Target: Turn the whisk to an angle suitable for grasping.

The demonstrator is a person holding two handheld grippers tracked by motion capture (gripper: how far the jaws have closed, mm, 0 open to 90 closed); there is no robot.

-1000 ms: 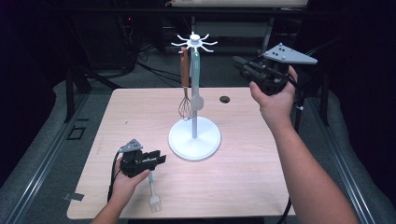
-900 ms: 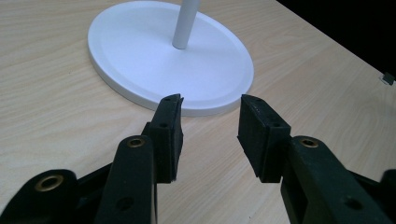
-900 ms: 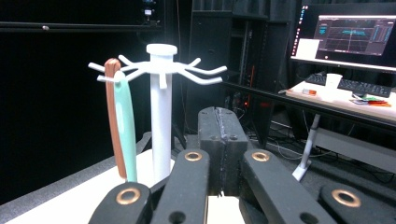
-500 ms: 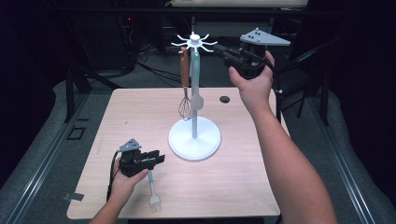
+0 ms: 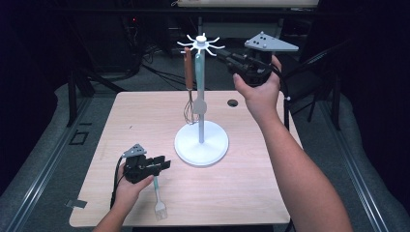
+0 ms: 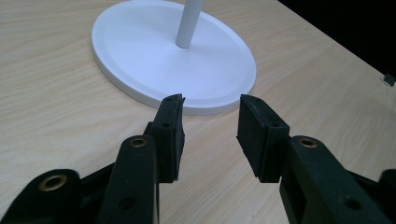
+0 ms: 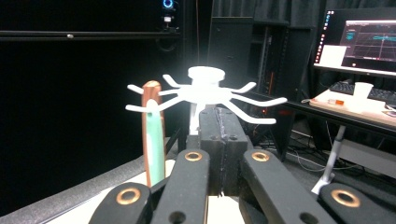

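A white stand with a round base and a crown of hooks rises mid-table. From one hook hangs a whisk with a brown handle, and a pale teal utensil hangs along the pole. My right gripper is shut with nothing in it, held high just right of the crown. In the right gripper view its closed tips point at the hooks, with the brown handle to the left. My left gripper rests low and open; a teal brush lies below it. Its fingertips face the base.
A small black round object lies on the wooden table behind the stand, near the right arm. Desks with a monitor stand beyond the table. Dark floor and rails surround the table.
The right hand has carried its shut gripper leftward, closer to the hook crown. The left hand and the brush have stayed where they were.
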